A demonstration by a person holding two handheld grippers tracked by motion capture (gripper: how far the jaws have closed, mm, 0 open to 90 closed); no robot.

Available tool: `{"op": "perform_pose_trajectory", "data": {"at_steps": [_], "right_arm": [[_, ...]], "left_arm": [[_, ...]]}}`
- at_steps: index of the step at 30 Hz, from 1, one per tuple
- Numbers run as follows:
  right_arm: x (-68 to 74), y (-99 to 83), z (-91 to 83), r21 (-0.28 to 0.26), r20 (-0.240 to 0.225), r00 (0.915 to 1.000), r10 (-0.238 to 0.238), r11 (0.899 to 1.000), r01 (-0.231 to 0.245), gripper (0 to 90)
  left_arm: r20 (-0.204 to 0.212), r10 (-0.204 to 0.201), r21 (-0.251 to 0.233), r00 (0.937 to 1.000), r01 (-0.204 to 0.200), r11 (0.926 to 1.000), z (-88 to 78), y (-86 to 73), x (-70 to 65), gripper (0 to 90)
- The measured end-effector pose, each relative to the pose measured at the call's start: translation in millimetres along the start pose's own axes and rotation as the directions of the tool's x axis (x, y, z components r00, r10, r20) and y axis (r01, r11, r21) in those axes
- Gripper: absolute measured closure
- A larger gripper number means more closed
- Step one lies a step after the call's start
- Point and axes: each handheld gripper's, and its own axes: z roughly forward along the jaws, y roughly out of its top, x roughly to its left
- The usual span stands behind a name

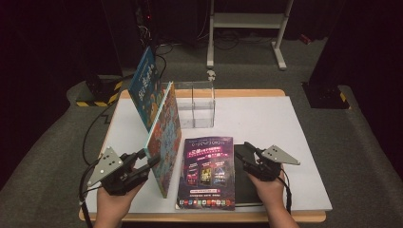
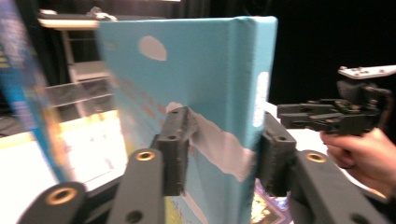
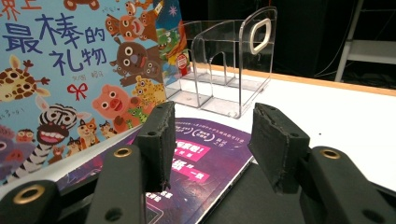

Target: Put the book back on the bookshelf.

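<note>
1. While I stand the blue picture book (image 1: 164, 137) upright on the white surface (image 1: 266, 118), my left tool (image 1: 148, 159) straddles its near edge, one jaw on each cover, clamped on it.
2. Its long axis runs away from me, toward the clear acrylic book rack (image 1: 202, 102) at the far middle of the surface. A second picture book (image 1: 145, 85) leans beyond it, just left of the rack.
3. My left hand (image 1: 114, 202) is the nearer one to this book. My right tool (image 1: 248, 154) rests well to its right, over a dark notebook (image 1: 247, 183), jaws apart and clamped on nothing.
4. Between the two tools lies a purple magazine (image 1: 206, 173), flat, partly overlapping the notebook.
5. From the left tool's camera I see the pads (image 2: 175, 149) pressing the book's (image 2: 205, 88) sky-blue cover and spine edge.
6. From the right tool's camera I see the cartoon animals on the book's (image 3: 70, 79) front, and the rack's (image 3: 229, 70) empty slots, which the overhead camera shows less clearly.
</note>
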Motion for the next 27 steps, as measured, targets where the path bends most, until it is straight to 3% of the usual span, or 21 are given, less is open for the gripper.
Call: {"op": "perform_pose_trajectory", "data": {"at_steps": [2,4,6,8,10,13,20,23,27], "right_arm": [[0.4,0.1,1.0,-0.001,-0.003,1.0000,0.002,1.000,-0.002,49.7],[0.8,0.1,1.8,0.000,-0.006,1.0000,0.001,1.000,-0.001,49.7],[0.9,0.0,2.5,0.001,-0.007,1.0000,0.004,1.000,-0.004,49.8],[0.9,0.0,2.9,0.002,-0.007,1.0000,0.004,1.000,-0.004,49.8],[0.7,-0.3,3.1,0.003,-0.006,1.0000,0.003,1.000,-0.003,49.8],[0.0,-1.1,2.9,0.005,-0.004,1.0000,0.008,1.000,-0.008,49.8],[-1.7,-3.8,0.8,0.012,0.002,0.9998,0.017,1.000,-0.017,49.8],[-1.6,-4.7,-0.9,0.014,0.005,0.9998,0.020,1.000,-0.020,49.8],[-2.1,-6.2,-3.2,0.019,0.009,0.9997,0.021,1.000,-0.022,49.7]], "left_arm": [[-0.060,0.000,-0.008,0.9982,0.000,1.0000,-6.8,-0.8,3.9,68.7],[-0.150,0.035,-0.014,0.9881,-0.037,0.9992,-14.1,-3.6,8.6,75.5],[-0.189,0.045,-0.013,0.9810,-0.048,0.9987,-18.9,-6.8,15.2,79.3],[-0.178,0.029,-0.018,0.9835,-0.032,0.9993,-23.7,-11.0,23.9,79.3],[-0.206,0.022,-0.024,0.9783,-0.028,0.9993,-27.0,-15.1,27.5,80.5],[-0.205,-0.019,-0.044,0.9787,0.010,0.9990,-32.1,-22.0,36.0,80.4],[-0.192,-0.019,-0.057,0.9811,0.008,0.9983,-38.5,-33.0,42.3,80.3],[-0.168,-0.004,-0.044,0.9858,-0.003,0.9990,-40.9,-35.1,45.0,80.0],[-0.190,-0.005,-0.022,0.9818,0.001,0.9998,-43.6,-36.1,46.6,79.6]]}}
